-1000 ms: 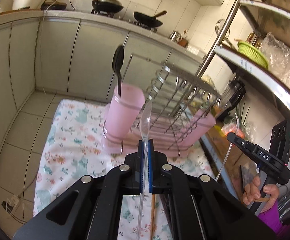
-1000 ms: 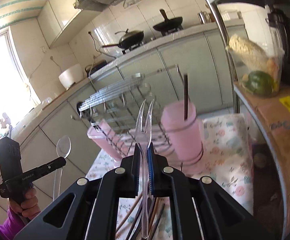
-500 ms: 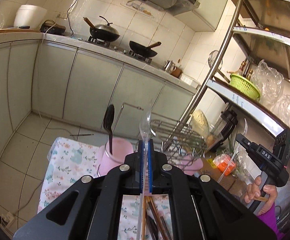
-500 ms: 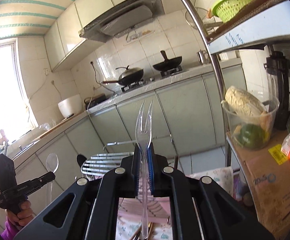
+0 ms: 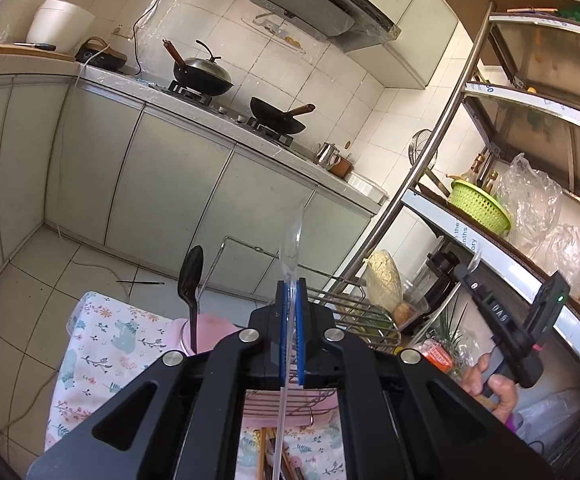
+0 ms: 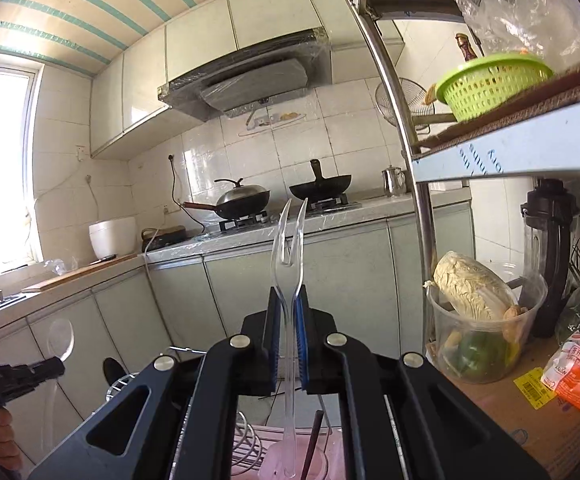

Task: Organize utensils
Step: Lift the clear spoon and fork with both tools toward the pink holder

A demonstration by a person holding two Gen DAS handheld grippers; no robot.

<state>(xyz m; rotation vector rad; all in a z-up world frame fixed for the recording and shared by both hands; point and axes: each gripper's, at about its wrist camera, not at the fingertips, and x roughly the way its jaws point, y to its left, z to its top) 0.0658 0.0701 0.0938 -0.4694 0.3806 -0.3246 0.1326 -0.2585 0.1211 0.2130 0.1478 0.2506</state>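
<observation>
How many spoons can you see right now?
2. A clear spoon is clamped in the left gripper, and a black spoon stands in the pink cup on the table. Others may be hidden behind the grippers.

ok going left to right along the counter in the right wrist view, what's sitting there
white rice cooker → lidded black wok → open black wok with upright handle → small steel kettle. The clear plastic fork in the right gripper crosses in front, between the woks.
</observation>
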